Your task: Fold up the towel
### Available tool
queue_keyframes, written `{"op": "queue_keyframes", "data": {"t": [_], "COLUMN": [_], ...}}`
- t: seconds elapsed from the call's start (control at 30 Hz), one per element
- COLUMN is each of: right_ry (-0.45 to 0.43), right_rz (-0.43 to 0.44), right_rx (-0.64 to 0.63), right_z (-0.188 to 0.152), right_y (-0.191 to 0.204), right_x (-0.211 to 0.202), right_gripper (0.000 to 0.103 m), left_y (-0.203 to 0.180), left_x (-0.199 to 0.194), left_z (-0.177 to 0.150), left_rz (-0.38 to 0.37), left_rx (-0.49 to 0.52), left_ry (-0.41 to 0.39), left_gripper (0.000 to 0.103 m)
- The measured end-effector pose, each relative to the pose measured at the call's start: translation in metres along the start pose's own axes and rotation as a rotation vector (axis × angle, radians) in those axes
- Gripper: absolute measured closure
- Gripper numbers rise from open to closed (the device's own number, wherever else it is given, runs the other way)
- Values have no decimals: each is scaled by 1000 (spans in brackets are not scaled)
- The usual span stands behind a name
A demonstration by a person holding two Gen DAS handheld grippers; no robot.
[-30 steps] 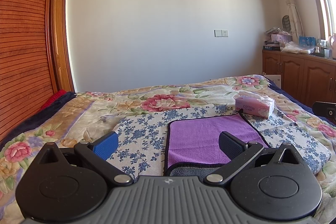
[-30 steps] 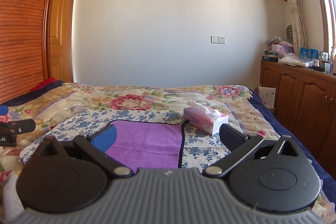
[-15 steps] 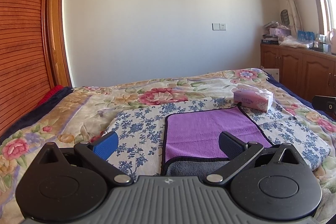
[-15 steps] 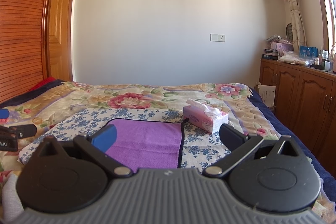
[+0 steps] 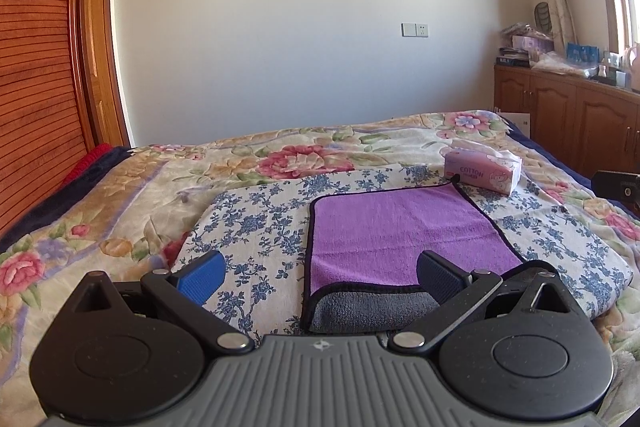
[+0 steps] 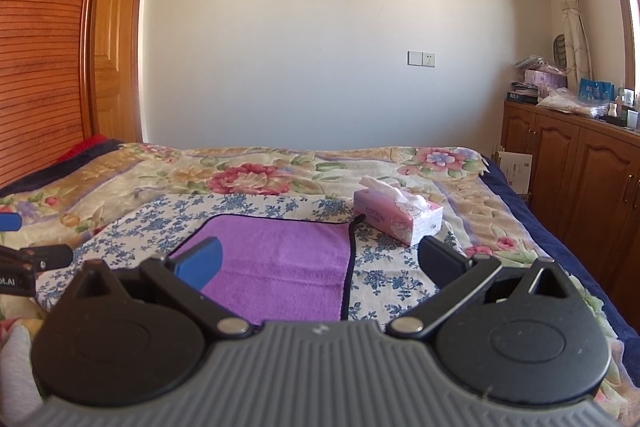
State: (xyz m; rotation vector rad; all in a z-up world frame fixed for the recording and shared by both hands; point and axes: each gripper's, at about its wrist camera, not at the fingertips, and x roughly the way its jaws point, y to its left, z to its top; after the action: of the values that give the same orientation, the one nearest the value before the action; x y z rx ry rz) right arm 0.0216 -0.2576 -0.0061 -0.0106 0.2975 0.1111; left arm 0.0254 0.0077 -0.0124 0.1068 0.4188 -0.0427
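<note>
A purple towel (image 5: 400,227) with a black hem lies flat on a blue-flowered cloth (image 5: 256,227) on the bed; a grey layer shows under its near edge. The same towel (image 6: 280,259) appears in the right wrist view. My left gripper (image 5: 320,275) hovers open over the towel's near left edge, with nothing between its fingers. My right gripper (image 6: 320,259) is open too, above the towel's near right part, and holds nothing. Part of the left gripper (image 6: 36,259) shows at the left edge of the right wrist view.
A pink tissue box (image 5: 482,171) stands just beyond the towel's far right corner, also seen as the tissue box (image 6: 398,215). The flowered bedspread (image 5: 120,195) spreads around. Wooden cabinets (image 6: 580,179) run along the right; a slatted wooden panel (image 5: 36,87) stands left.
The left wrist view has shifted slightly, so the towel sits a little lower and more central. Both grippers stay open; the towel has not moved.
</note>
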Motion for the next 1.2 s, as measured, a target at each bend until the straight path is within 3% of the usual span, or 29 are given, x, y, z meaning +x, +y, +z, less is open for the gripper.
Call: {"op": "queue_keyframes", "data": {"t": [0.33,0.83,1.2], "right_ry": [41,178,292], "right_rz": [27,70,84], "right_rx": [-41,-91,-101], "right_z": [2,-3,-13], "right_y": [0,-4,-9], "right_x": [18,54,80], "right_gripper": [0,0,0], "left_y": [1,7,21], "left_x": [18,56,92], "left_z": [-2,-3,-7], "left_rz": [-7,-42,-48], "left_rx": [17,30,15], "left_ry": [41,102,169], "left_gripper": [0,0,10]}}
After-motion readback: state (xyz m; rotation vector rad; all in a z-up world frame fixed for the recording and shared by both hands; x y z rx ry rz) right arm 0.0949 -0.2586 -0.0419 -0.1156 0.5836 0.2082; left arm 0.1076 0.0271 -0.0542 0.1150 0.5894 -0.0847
